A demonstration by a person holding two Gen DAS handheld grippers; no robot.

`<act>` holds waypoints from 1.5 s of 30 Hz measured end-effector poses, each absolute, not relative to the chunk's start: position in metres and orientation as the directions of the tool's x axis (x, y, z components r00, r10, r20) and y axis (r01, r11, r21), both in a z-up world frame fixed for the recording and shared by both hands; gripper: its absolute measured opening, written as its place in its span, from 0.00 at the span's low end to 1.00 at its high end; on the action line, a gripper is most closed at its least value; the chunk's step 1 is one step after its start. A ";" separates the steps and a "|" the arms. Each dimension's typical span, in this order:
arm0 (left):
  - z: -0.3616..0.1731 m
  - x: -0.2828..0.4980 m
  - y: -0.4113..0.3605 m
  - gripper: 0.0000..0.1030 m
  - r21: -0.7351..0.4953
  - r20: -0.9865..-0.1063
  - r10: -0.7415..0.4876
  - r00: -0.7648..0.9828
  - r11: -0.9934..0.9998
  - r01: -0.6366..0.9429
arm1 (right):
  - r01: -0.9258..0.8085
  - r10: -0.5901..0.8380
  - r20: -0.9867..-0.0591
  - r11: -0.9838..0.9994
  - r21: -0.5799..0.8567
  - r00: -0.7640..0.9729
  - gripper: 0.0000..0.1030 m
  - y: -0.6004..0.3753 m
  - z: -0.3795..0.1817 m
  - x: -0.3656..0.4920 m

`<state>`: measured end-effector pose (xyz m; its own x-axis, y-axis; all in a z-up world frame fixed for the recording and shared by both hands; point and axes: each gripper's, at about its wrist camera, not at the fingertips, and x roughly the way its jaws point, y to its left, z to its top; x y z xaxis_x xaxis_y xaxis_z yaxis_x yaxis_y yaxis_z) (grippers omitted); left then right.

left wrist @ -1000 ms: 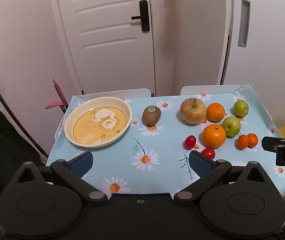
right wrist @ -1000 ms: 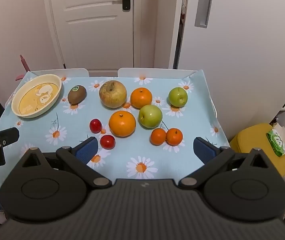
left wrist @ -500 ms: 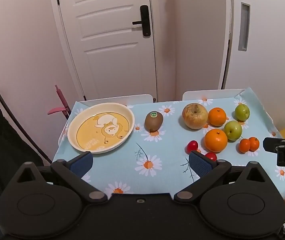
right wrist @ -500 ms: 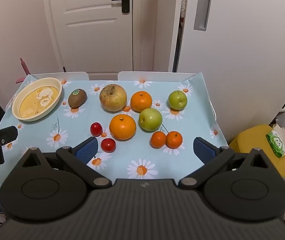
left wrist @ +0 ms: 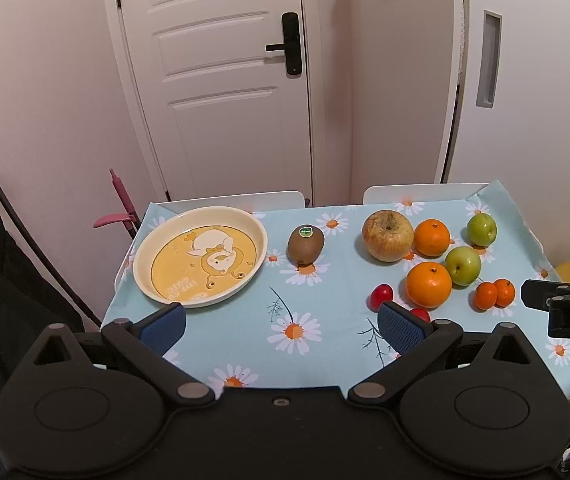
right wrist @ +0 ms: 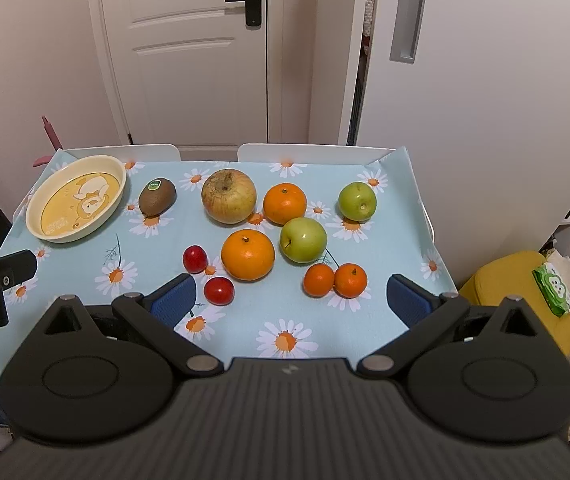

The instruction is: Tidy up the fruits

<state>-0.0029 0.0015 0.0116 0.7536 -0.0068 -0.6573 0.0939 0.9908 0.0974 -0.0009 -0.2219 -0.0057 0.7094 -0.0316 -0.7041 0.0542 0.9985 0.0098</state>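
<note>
Hovering above table (right wrist: 401,216) – left gripper (left wrist: 281,326), right gripper (right wrist: 291,300), both agape, empty

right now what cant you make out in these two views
- Near cherry tomato: left wrist view, half hidden behind the left tongs' right pad.
- Kiwi sticker text: too small in both views.
- Lettering on the plate: too small to read.
- Green packet on the yellow seat: right wrist view, partly hidden by the right tongs.

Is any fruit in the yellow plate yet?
No, the yellow plate holds nothing; the kiwi and the other fruit all lie on the tablecloth.
</note>
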 end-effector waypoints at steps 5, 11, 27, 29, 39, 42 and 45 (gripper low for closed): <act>0.012 -0.004 0.000 1.00 0.096 -0.655 -0.008 0.755 0.991 0.094 | 0.054 -0.032 -0.703 0.998 0.009 0.710 1.00 -0.222 -0.006 -0.002; 0.012 -0.003 -0.002 1.00 0.095 -0.657 -0.011 0.754 0.991 0.097 | 0.053 -0.031 -0.704 0.999 0.009 0.710 1.00 -0.223 -0.006 -0.002; 0.011 0.002 -0.006 1.00 0.094 -0.652 -0.020 0.758 0.990 0.108 | 0.061 -0.033 -0.706 0.998 0.014 0.707 1.00 -0.226 -0.008 0.002; 0.011 0.002 -0.006 1.00 0.095 -0.652 -0.020 0.758 0.990 0.108 | 0.061 -0.033 -0.707 0.998 0.014 0.707 1.00 -0.226 -0.007 0.003; 0.015 0.005 -0.005 1.00 0.091 -0.649 -0.023 0.761 0.990 0.107 | 0.061 -0.033 -0.707 0.998 0.014 0.707 1.00 -0.226 -0.007 0.004; 0.015 0.005 -0.005 1.00 0.090 -0.649 -0.023 0.760 0.990 0.107 | 0.061 -0.033 -0.707 0.998 0.014 0.706 1.00 -0.226 -0.007 0.003; 0.016 0.005 -0.005 1.00 0.091 -0.646 -0.024 0.763 0.990 0.108 | 0.062 -0.034 -0.707 0.998 0.014 0.706 1.00 -0.226 -0.007 0.003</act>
<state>0.0049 -0.0047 0.0156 0.7629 -0.0236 -0.6461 0.1078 0.9900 0.0911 0.0030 -0.2263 -0.0073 0.7063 -0.0339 -0.7071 0.0617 0.9980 0.0137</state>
